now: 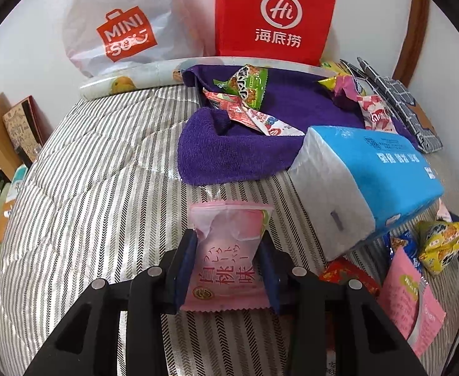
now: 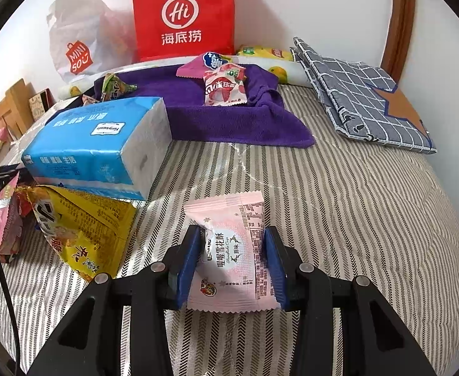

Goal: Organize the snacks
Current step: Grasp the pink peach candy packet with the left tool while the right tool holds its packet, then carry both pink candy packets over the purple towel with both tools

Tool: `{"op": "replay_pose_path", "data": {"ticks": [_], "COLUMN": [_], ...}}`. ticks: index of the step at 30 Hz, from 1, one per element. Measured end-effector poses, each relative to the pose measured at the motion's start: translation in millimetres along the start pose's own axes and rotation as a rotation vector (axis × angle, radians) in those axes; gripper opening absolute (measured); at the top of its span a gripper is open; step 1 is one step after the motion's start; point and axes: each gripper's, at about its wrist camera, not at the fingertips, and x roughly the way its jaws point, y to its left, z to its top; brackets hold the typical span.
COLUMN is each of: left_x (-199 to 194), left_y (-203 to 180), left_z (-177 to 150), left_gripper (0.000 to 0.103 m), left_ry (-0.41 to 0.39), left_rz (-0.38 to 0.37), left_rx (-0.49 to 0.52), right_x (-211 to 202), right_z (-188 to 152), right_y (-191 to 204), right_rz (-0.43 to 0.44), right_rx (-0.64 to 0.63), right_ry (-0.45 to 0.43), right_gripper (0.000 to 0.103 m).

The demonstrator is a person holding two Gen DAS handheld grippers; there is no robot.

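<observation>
My left gripper [image 1: 229, 238] is shut on a pink peach-flavour snack packet [image 1: 226, 269], its blue pads pressing the packet's two sides over the striped bedcover [image 1: 104, 188]. In the right wrist view, my right gripper [image 2: 233, 230] is likewise shut on a pale pink snowflake-crisp packet [image 2: 235, 250], held flat between the pads. Beyond both lies a purple towel [image 1: 245, 150] [image 2: 229, 119] with several small snack packets [image 1: 248, 94] [image 2: 224, 89] scattered on it.
A blue tissue pack [image 1: 370, 172] [image 2: 97, 144] lies beside the towel, resting on a yellow snack bag [image 2: 85, 228] and other loose snacks [image 1: 442, 244]. A red paper bag [image 1: 273, 15] and a white plastic bag [image 1: 119, 31] stand against the wall. A checked cloth [image 2: 355, 100] lies far right.
</observation>
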Motion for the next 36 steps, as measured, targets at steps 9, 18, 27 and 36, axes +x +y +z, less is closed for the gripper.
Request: {"op": "replay_pose_path", "data": {"ticks": [9,18,27,36], "left_x": [-1.2,-33.4,-76.8,-80.0], "left_y": [-0.8,7.3,-12.6,-52.9], "left_z": [-1.4,-13.1,1.6,47.7], "left_gripper": [0.036,0.035,0.035,0.035], "left_ry": [-0.004,-0.030,-0.091,-0.124], "left_rz": [0.005,-0.057,-0.223,-0.309], "left_rx": [-0.016,-0.041,-0.047,-0.018], "right_x": [-2.1,-25.8,-66.3,-75.1], "right_z": [0.1,3.8,40.5,96.0], "right_y": [0.8,-2.9,25.4,54.8], "right_rz": [0.002,0.053,0.153,0.212], "right_rx": [-0.006,0.044,0.017,-0.018], "right_ry": [-0.009,-0.034,-0.124,-0.188], "right_gripper": [0.039,0.036,0.036,0.036]}}
